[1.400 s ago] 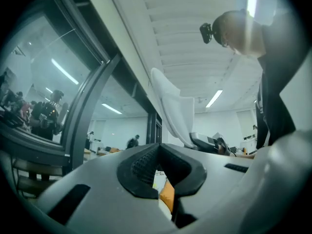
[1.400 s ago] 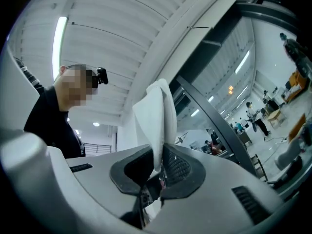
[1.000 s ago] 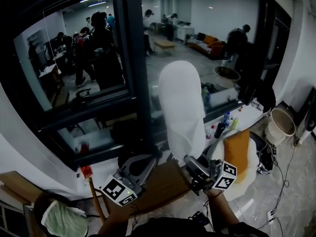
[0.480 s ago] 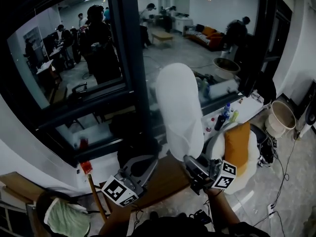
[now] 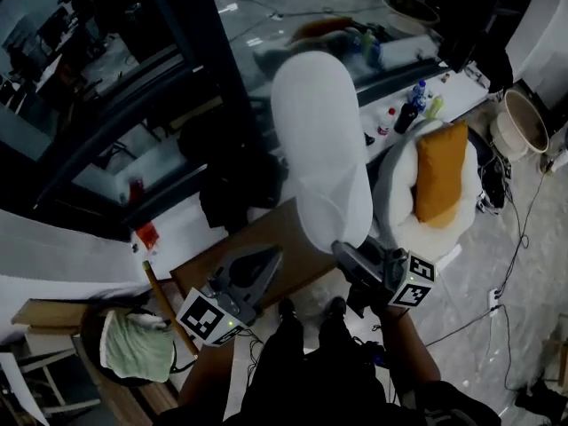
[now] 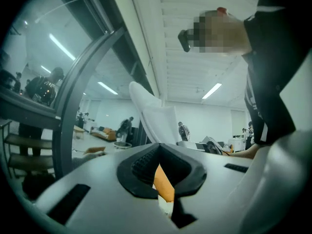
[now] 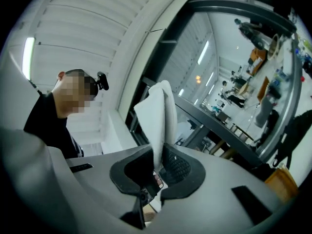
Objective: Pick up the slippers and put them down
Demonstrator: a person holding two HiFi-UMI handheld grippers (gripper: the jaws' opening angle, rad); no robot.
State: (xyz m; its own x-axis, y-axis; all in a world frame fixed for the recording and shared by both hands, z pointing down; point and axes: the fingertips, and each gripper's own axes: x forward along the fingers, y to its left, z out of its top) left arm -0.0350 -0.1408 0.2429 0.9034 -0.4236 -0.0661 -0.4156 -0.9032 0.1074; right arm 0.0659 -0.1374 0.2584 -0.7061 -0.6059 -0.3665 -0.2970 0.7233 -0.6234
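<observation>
Right tool [image 5: 344, 252] is clamped on the lower end of a white slipper [image 5: 319, 140]; the right gripper view shows the white fabric pinched between the black pads [image 7: 179, 168] and rising above them. Whether one slipper or a flat pair is held, I cannot tell. Left tool [image 5: 269, 259] sits just beside it on the left, jaws together and holding nothing; its own view shows only a sliver of orange through the slit behind the tips. Below both tools are the person's dark shoes [image 5: 286, 309] on the pale floor; a green cloth [image 5: 135, 344] lies in a round basket at lower left. The slipper is held up in the air, standing over a brown board [image 5: 266, 233]. To the right is a white armchair [image 5: 398, 193] with an orange cushion [image 5: 439, 171] upright in it. Farther off, bottles [image 5: 410, 114] stand on a white ledge beside a dark window frame [image 5: 186, 51].
</observation>
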